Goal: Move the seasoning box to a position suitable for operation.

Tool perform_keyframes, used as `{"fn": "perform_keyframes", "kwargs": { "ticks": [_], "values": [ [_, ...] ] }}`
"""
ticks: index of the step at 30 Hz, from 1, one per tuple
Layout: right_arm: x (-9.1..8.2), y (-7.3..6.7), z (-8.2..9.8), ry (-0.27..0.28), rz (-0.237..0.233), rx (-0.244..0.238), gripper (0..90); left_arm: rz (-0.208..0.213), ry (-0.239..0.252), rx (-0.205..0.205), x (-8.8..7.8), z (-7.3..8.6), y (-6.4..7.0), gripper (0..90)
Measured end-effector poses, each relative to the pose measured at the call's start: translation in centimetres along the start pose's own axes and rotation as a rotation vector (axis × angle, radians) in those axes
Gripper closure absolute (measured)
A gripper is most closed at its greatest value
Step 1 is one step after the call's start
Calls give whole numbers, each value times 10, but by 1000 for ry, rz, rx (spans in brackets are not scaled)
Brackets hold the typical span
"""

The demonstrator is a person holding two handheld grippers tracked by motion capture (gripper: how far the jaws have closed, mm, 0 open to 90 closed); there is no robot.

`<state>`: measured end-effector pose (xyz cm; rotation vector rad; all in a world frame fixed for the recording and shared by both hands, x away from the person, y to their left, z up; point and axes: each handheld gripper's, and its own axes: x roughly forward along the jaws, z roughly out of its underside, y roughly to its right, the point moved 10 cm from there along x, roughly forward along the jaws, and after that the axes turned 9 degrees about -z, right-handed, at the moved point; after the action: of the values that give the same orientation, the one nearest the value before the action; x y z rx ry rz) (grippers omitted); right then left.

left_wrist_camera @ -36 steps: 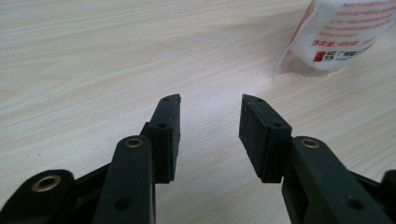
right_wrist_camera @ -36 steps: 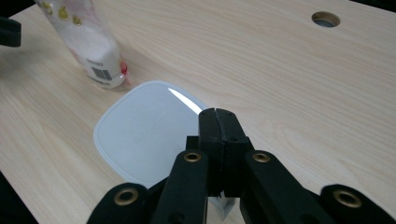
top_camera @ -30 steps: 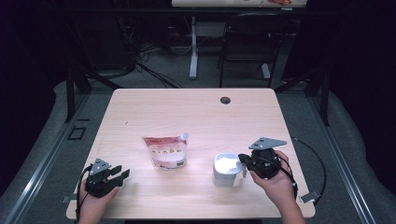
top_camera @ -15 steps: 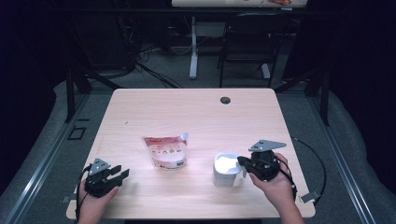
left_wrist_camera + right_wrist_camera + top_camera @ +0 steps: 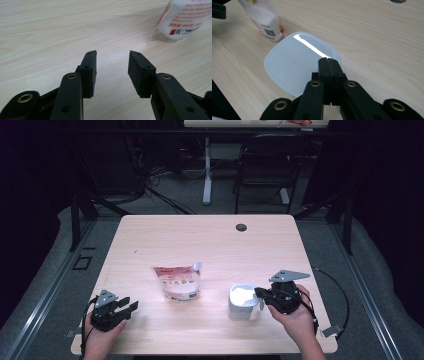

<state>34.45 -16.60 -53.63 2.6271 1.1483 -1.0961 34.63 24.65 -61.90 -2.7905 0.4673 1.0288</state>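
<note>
A pink and white pouch of white powder lies on the wooden table, left of a white square tub with its lid on. My right gripper is at the tub's right side. In the right gripper view my right gripper is shut, its tips over the edge of the lid, with the pouch beyond. My left gripper rests near the front left corner. In the left gripper view my left gripper stands open over bare wood, the pouch off to the upper right.
A dark cable hole sits in the table near its far edge. A black cable trails off the right side of the table. Behind the table stand a chair and a desk leg on grey floor.
</note>
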Motion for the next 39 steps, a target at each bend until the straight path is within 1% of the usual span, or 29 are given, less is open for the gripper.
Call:
{"fn": "perform_keyframes", "kwargs": {
  "ticks": [4,5,6,8,9,12,17,19,21,22,24,29,32,33,37,39],
  "values": [
    [-1,1,1,6,-10,8,900,-1,2,-2,0,0,0,588],
    [0,1,0,14,-15,20,900,-1,2,-1,0,0,0,588],
    [-1,2,1,12,-17,20,900,0,0,-1,0,0,0,588],
    [-1,2,1,25,-25,33,900,-1,1,0,0,0,0,587],
    [-1,2,1,22,-31,36,900,-1,1,0,0,0,0,588],
    [-1,2,1,32,-32,45,900,-2,0,-1,1,0,0,588],
    [-2,3,2,29,-37,45,900,-2,3,-1,0,0,0,588],
    [-1,3,2,46,-37,57,900,-3,3,-3,0,0,0,588],
    [-1,3,3,51,-43,69,900,-3,3,-3,0,0,0,587],
    [-1,3,2,57,-49,71,900,-3,3,-3,0,0,0,588],
    [-2,4,3,54,-48,72,900,-2,3,-1,0,0,0,588],
    [-2,4,3,70,-53,78,900,-1,3,0,0,0,0,588],
    [-2,5,4,80,-55,92,900,0,4,-2,0,0,0,587],
    [-2,4,4,91,-62,99,900,0,5,-2,-1,0,0,587],
    [-3,5,5,98,-62,104,900,0,5,-1,-1,0,0,587],
    [-2,5,5,114,-66,118,900,-1,5,-1,-1,0,0,588]
  ]
}}
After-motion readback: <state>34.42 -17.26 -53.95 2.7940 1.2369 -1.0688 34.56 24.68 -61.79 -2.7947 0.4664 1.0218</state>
